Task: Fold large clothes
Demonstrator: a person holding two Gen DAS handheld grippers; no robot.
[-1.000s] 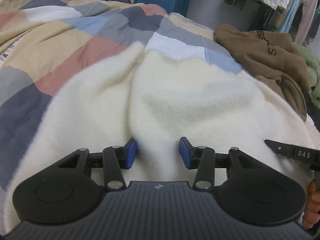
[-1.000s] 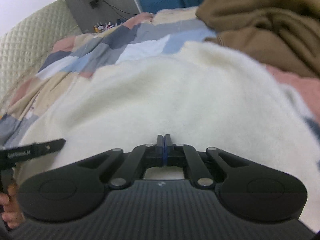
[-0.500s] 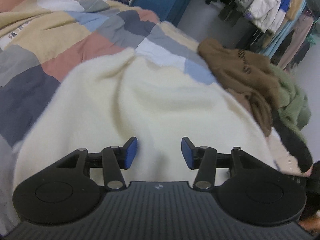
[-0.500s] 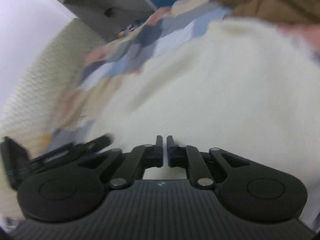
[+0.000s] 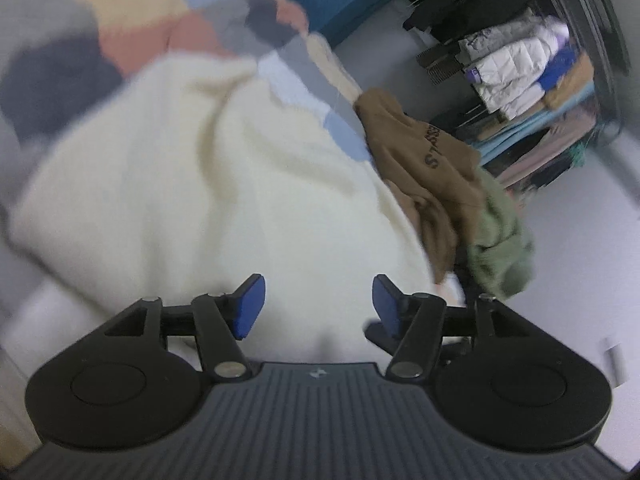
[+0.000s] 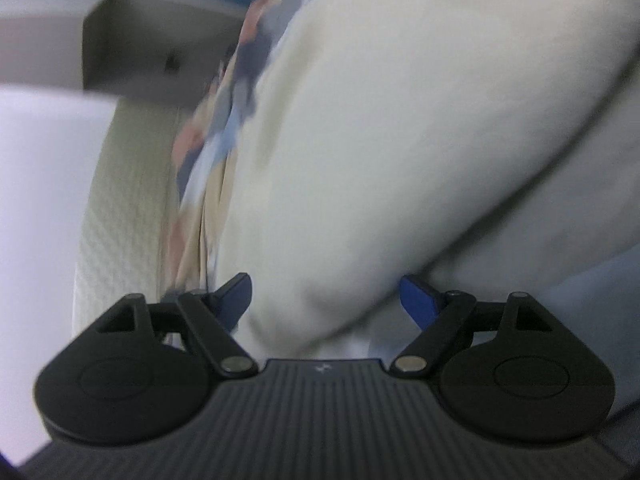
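Left wrist view, garment: a large cream fleece garment [image 5: 224,184] lies spread on a bed, over a patchwork quilt [image 5: 132,20] of grey, pink, tan and blue blocks. A soft ridge runs up its middle, so it looks partly folded, not yet flat.
Left wrist view, left gripper [image 5: 318,304]: its blue-padded fingers [image 5: 250,306] stand apart and have just been opening. The cream fleece shows in the gap below them, but neither pad presses on it; the grip is released.
Left wrist view, other clothes: a brown hoodie [image 5: 424,156] with dark lettering lies just beside the cream garment's right edge, with a green garment [image 5: 500,248] heaped against it, probably waiting their turn. Further back, a clothes rack [image 5: 520,60] holds hanging coats.
Left wrist view, sharpness: blurred, as if the hand is moving.
Right wrist view, right gripper [image 6: 326,300]: its fingers [image 6: 418,300] are spread wide and have just been opening. A rounded fold of the cream fleece bulges between them, but the pads stand clear of it; released, likely having let a fold drop.
Right wrist view, surroundings: the picture is tilted and blurred. The quilt shows as a strip beside the fleece, next to a quilted cream headboard [image 6: 124,208].
Task stage, judged: both hands empty, between folds.
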